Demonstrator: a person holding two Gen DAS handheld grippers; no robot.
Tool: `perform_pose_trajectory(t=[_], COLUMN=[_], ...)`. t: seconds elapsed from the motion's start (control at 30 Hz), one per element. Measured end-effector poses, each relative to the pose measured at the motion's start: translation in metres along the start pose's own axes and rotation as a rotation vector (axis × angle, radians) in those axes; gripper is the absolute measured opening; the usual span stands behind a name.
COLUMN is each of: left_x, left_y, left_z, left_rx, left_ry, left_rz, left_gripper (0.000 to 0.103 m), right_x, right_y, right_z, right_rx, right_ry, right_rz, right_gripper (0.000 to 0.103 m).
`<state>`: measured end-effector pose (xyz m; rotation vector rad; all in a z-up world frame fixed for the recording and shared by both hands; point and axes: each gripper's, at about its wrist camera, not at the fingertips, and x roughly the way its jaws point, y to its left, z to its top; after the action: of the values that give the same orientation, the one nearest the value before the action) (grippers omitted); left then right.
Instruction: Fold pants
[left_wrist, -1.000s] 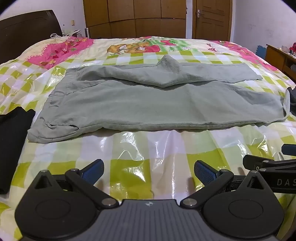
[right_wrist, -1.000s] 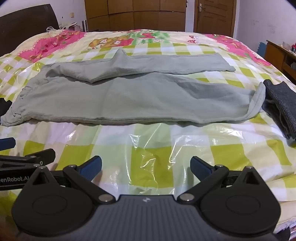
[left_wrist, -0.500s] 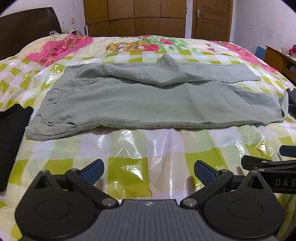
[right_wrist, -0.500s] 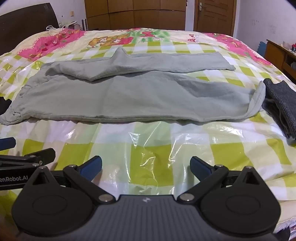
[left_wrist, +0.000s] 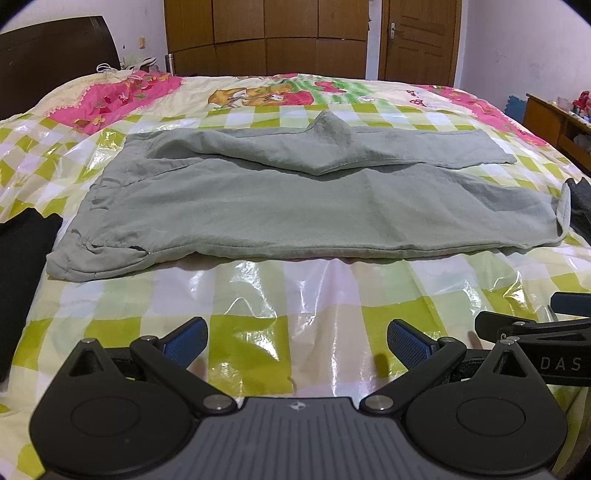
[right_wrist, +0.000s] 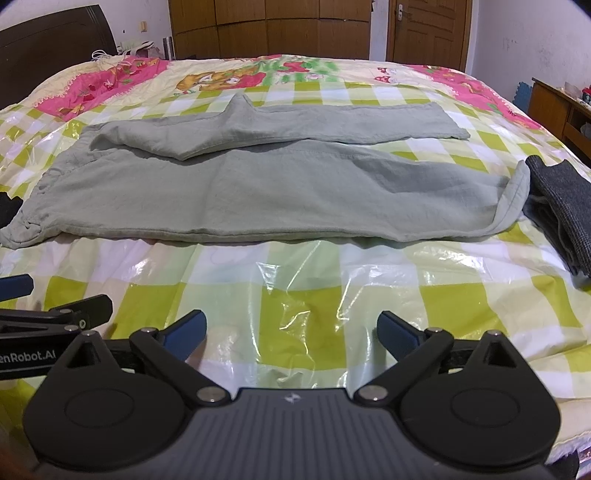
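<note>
Left wrist view: the left gripper (left_wrist: 297, 341) has its jaws spread wide with nothing between them, the blue pads (left_wrist: 184, 339) poised over bare checked bedcover (left_wrist: 258, 291) under a glossy clear plastic sheet (left_wrist: 332, 295). At the right edge of this view part of the right gripper (left_wrist: 535, 325) shows, just beside the left one. Right wrist view: the right gripper (right_wrist: 291, 332) likewise stands wide and empty over the same plastic-covered cover, with the left gripper (right_wrist: 55, 314) visible at the left edge. Neither tool touches any cloth. Beyond both grippers, across the middle of the bed, the pale green pants (left_wrist: 295, 206) lie flat, running left to right; the waistband end (left_wrist: 92, 258) is at the left, bunched and slightly curled, and the leg hem (left_wrist: 561, 210) at the right curls upward. The near leg lies broad and fairly smooth; the far leg (right_wrist: 351, 122) lies apart from it on the far side, with a raised peak of fabric (right_wrist: 240, 103) near the crotch and a fold of cloth lapped over the near leg. A black garment (left_wrist: 18, 277) lies on the cover left of the waistband, near it. A dark grey folded garment (right_wrist: 561, 206) lies at the right, just beside the curled hem. Past the bed stand a dark headboard (left_wrist: 55, 59), a wooden wardrobe (left_wrist: 266, 37) and a wooden door (left_wrist: 421, 37).
</note>
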<state>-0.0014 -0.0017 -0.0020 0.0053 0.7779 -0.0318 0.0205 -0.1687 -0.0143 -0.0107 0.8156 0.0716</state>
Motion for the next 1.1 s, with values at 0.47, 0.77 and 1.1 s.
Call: perform_pose_trajectory(t=[0.47,0.77,1.1], left_x=[-0.0003,0.0003,0.0001], left_y=[-0.0009,-0.0015,-0.0022], left_z=[-0.0007,-0.0012,-0.0014], left_rx=[0.000,-0.002,-0.002], left_ry=[0.001,0.004,0.002], left_rz=[-0.003,-0.005,-0.009], left_gripper=[0.103,0.103,0.103], right_x=[0.0005,0.0010,0.0010], right_y=[0.0003,0.0000,0.0000], right_z=[0.0002,-0.0001,-0.0001], right_rx=[-0.002,-0.002,-0.002], right_ry=[0.000,0.001,0.001], right_rz=[-0.005,-0.005,-0.005], right_gripper=[0.098,0.098,0.097])
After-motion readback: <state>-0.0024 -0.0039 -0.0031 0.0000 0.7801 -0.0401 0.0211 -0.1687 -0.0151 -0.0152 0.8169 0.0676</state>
